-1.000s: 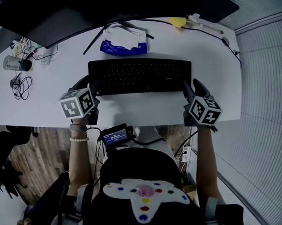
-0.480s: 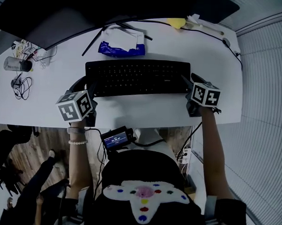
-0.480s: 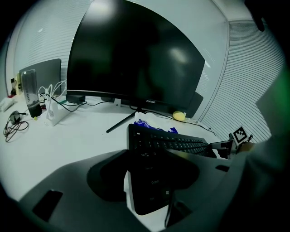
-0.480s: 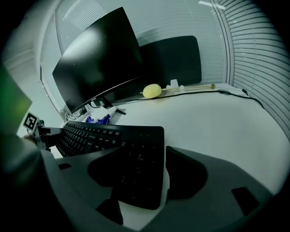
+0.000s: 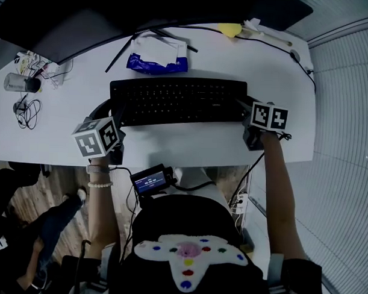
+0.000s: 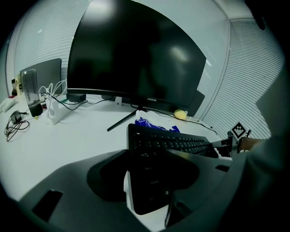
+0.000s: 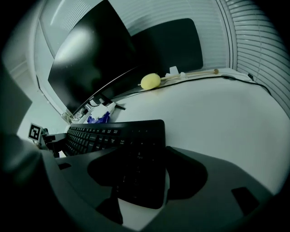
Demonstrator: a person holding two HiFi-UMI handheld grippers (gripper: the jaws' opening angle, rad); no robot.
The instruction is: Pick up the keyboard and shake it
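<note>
The black keyboard (image 5: 179, 101) lies flat on the white desk (image 5: 190, 143), in front of the monitor. My left gripper (image 5: 115, 119) is at its left end, and that end (image 6: 149, 149) sits between the jaws with a strip of desk showing beside it. My right gripper (image 5: 246, 113) is at the right end. Its jaws have just been opening and stand wide, with the keyboard's right end (image 7: 136, 149) between them, not pressed. The same keyboard runs off to the side in both gripper views.
A dark curved monitor (image 5: 116, 14) on a thin stand fills the back of the desk. A blue tissue pack (image 5: 157, 57) lies behind the keyboard, and a yellow lump (image 5: 231, 29) with cables is at the back right. A can (image 5: 17, 82) and coiled wires (image 5: 27, 112) lie far left.
My right gripper has moved up the picture and tipped down over the keyboard's right end. The left gripper has stayed at the left end. The keyboard has barely shifted.
</note>
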